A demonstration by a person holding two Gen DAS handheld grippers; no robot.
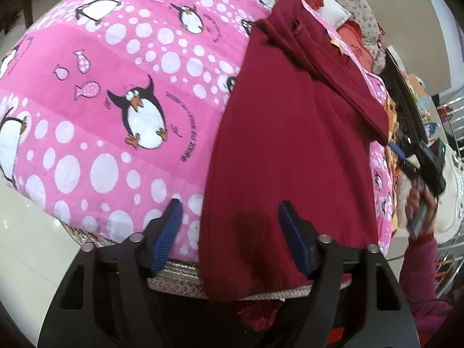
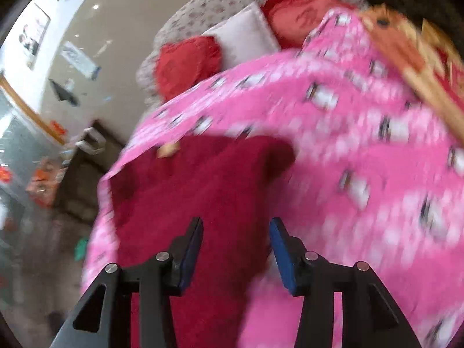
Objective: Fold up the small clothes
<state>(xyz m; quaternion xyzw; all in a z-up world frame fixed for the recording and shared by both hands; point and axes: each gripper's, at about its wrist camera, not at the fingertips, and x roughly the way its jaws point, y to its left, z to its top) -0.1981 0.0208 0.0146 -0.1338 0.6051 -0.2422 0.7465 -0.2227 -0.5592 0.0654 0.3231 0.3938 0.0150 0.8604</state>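
Maroon cloth, a small garment (image 1: 293, 145), lies spread on a pink blanket (image 1: 116, 87) printed with penguins, fish and white dots. In the left wrist view the garment runs from the near edge of the blanket up toward the far side, with a folded flap or sleeve lying slantwise across its upper part. Its lower hem hangs a little over the blanket's near edge, above a speckled woven surface (image 1: 179, 281) that shows beneath.

The left claw (image 1: 230, 232) hovers low over that near end with its blue pads (image 1: 171, 232) standing apart. One pad is over the pink blanket and the other over the maroon cloth, and the garment's left edge lies between them; neither pad presses on the cloth.

The right claw (image 2: 236, 249) appears in its own view, much blurred. Its pads are apart too, with a clear gap, and the maroon garment lies below and ahead of them. Whether a pad brushes the cloth cannot be told through the blur. In the left wrist view, this claw (image 1: 406, 156) sits beyond the garment's right edge, held by a hand (image 1: 420, 206) in a magenta sleeve (image 1: 417, 266).

Past the blanket lie red cushions (image 2: 185, 63), a pale cushion (image 2: 243, 37) between them, and a flowered cover (image 2: 220, 3). A glossy pale floor (image 1: 26, 232) shows around.
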